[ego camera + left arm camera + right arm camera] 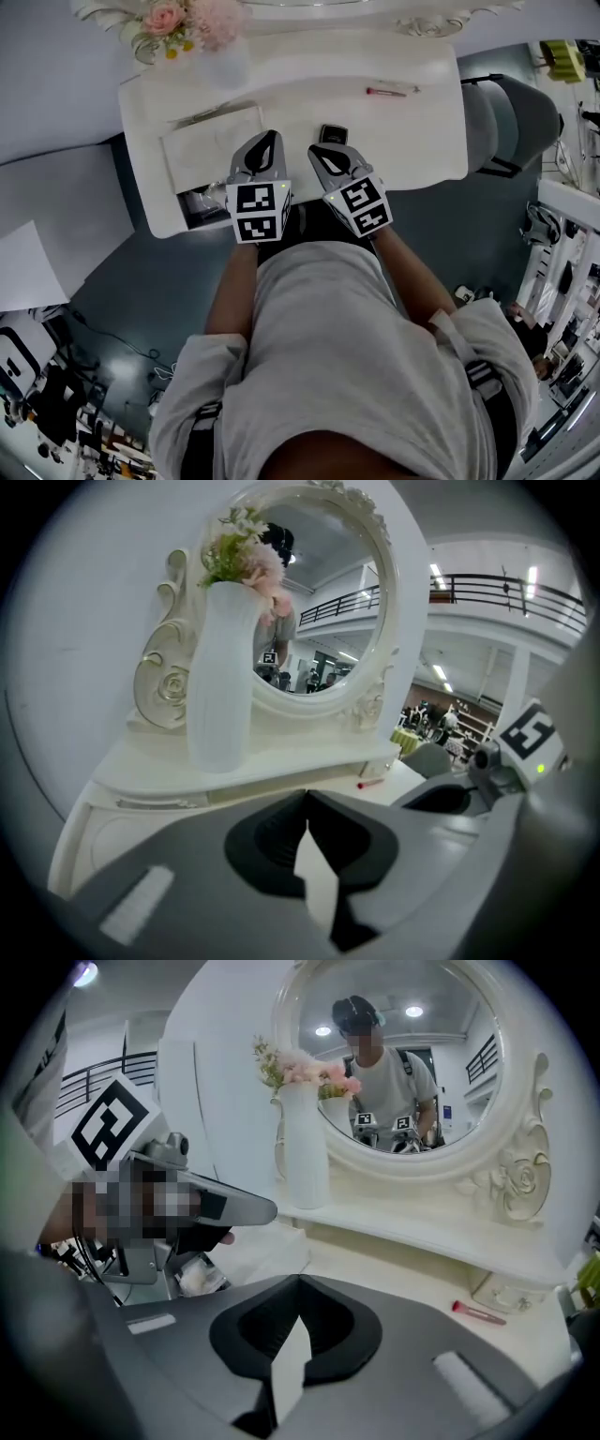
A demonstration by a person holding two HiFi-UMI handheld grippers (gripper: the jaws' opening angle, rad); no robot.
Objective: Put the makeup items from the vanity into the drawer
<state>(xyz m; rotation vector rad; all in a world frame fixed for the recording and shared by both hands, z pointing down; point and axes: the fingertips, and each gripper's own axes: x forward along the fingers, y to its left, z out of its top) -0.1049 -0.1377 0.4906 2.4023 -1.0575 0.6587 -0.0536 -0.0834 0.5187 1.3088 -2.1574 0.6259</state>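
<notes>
Left gripper and right gripper are hovering, jaws pressed together, empty; far slim red-tipped cosmetic stick: probably light, roll-prone; pinch mid-length.

No words, brands or numbers can be read anywhere. The only print is the black-and-white square marker patterns on the cubes of the left gripper and right gripper.

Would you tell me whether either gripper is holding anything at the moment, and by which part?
Nothing is held. The left gripper and the right gripper each have their jaws shut together with nothing between them.
</notes>
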